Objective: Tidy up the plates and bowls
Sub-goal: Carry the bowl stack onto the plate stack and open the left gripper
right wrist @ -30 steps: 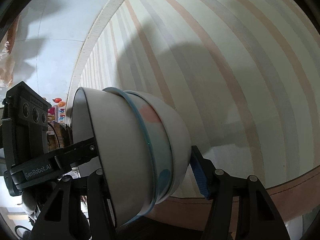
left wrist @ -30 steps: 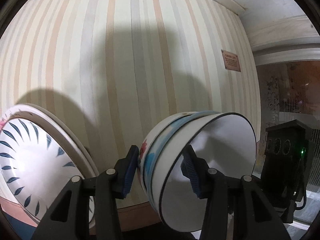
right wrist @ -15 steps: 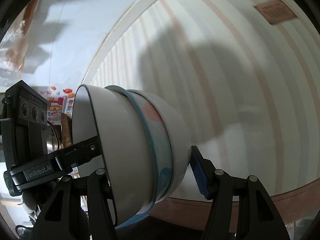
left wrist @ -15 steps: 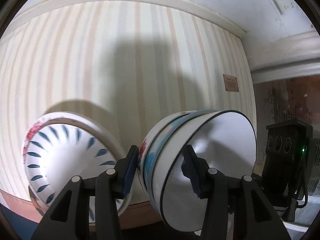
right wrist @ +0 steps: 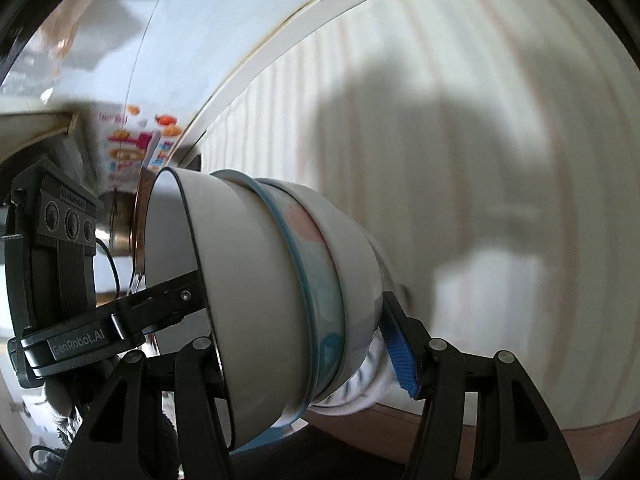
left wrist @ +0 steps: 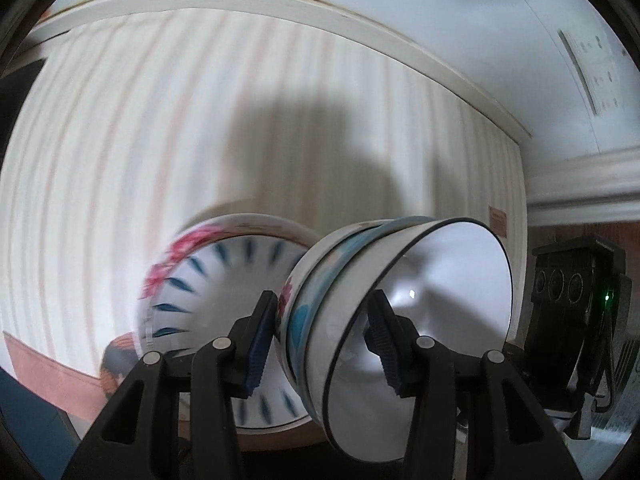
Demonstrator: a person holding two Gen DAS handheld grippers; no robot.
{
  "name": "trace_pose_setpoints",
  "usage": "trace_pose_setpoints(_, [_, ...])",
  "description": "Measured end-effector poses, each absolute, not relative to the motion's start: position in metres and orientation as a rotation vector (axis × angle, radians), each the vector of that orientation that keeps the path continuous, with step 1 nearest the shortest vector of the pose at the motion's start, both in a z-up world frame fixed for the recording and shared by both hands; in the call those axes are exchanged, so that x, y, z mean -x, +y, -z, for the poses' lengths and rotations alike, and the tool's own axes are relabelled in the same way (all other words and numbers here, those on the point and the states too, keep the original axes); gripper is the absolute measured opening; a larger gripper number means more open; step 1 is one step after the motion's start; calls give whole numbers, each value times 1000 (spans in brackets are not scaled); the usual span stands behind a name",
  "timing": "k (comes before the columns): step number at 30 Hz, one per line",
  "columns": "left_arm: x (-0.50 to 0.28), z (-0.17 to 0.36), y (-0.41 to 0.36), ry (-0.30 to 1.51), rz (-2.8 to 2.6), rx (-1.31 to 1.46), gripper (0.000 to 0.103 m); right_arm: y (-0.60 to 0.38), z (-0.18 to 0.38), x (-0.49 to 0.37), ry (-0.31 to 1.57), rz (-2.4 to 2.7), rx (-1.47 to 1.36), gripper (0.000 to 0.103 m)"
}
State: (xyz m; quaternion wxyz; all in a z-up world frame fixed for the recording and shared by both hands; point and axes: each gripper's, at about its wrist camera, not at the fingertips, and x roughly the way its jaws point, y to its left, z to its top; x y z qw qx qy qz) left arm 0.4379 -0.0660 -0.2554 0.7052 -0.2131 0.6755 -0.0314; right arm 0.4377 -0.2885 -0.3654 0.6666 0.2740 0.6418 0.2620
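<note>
Both grippers carry one nested stack of bowls between them. The left gripper is closed on the near wall of the stack, with one blue pad outside on the flowered bowl and the other pad inside the white bowl with the dark rim. The right gripper holds the same stack from the other side; its right pad presses on the bottom of the outer bowl, while the other finger is hidden behind the rim, so the grip there is judged and not fully seen. Compared with one second ago, the plates with the blue leaf marks and pink flowers, which stood at the far left edge of the left wrist view, are now just behind the stack and partly covered by it. The striped cloth also looks blurred, so the stack is travelling. In the judgement of the writer, the bowls are being carried toward the plates, and setting them down beside or on the plates is not yet done.
</note>
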Motion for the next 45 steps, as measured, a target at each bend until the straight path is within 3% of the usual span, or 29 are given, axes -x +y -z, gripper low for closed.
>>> trace_pose_setpoints(14, [-405,272,-7,1515,-39,559,44,-212,390,-436,1538,-710,-530,62])
trace_pose_setpoints(45, [-415,298,-16,1569,-27,536,44,-191,408,-435,1566,-679,-468,61])
